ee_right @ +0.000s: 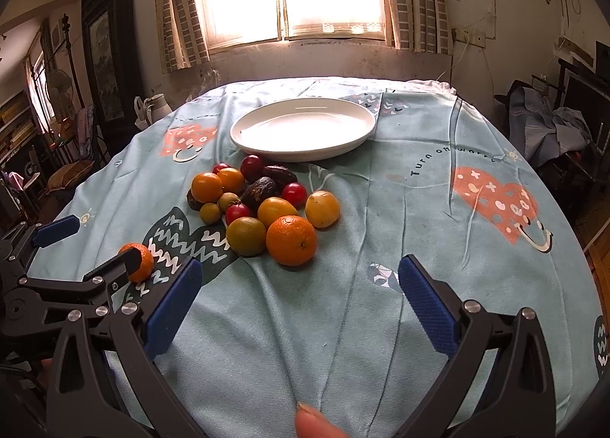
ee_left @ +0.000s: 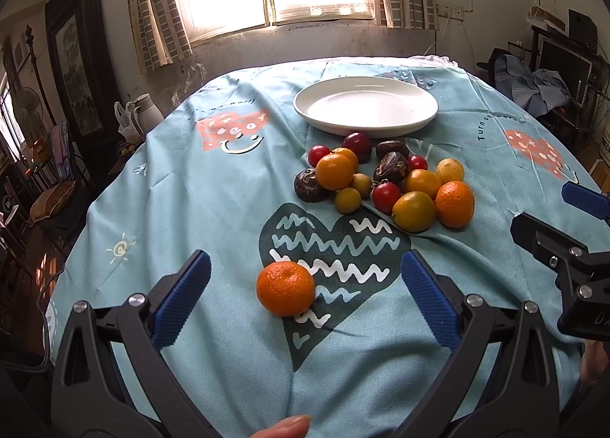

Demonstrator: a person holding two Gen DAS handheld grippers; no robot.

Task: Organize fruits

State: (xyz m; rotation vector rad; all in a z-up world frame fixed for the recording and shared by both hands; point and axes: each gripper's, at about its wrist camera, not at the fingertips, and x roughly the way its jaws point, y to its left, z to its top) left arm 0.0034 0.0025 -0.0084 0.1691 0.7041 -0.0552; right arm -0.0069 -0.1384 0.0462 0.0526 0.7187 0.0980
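Note:
A lone orange tangerine (ee_left: 286, 288) lies on the blue tablecloth, between and just beyond the open fingers of my left gripper (ee_left: 305, 293), untouched; it also shows in the right wrist view (ee_right: 142, 261). A pile of fruit (ee_left: 385, 182) holds oranges, red cherry tomatoes, dark wrinkled fruits and small yellow ones; in the right wrist view the pile (ee_right: 263, 209) lies ahead and left. An empty white plate (ee_left: 366, 106) stands behind the pile, also in the right wrist view (ee_right: 303, 129). My right gripper (ee_right: 301, 300) is open and empty over bare cloth.
The right gripper's body (ee_left: 564, 258) sits at the right edge of the left wrist view. The round table's edge (ee_left: 95, 209) drops off at the left. A white jug (ee_left: 146, 111) and cluttered furniture stand beyond the table.

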